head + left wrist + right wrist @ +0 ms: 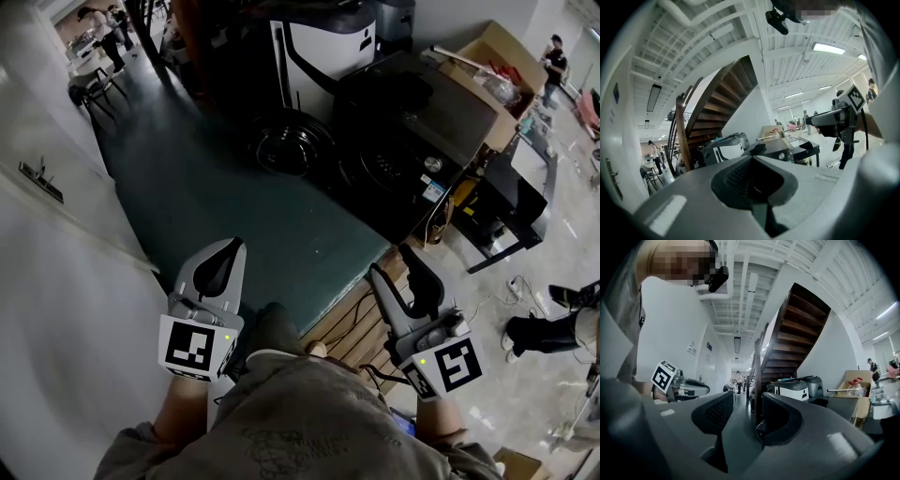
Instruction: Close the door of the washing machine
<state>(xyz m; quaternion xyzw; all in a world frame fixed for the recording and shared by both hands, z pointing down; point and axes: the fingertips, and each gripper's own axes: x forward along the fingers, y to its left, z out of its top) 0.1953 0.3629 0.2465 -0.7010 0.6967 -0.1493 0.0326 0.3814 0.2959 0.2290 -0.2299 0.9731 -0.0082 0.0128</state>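
Note:
The black washing machine [427, 117] stands ahead on the right in the head view. Its round door [286, 145] hangs open to the left of the drum opening [384, 171]. Both grippers are held low near my body, well short of the machine. My left gripper [228, 246] has its jaws together with nothing in them; in its own view the left gripper [757, 158] points at the machine [776, 147]. My right gripper [398, 262] stands open and empty; the right gripper [746, 401] shows a clear gap between its jaws.
A white and black appliance [319, 47] stands behind the door. A cardboard box [497, 66] sits on the washer's far side, and a black table [516, 202] on the right. A wooden staircase [797, 333] rises above. People stand far off. A white wall [66, 300] runs along the left.

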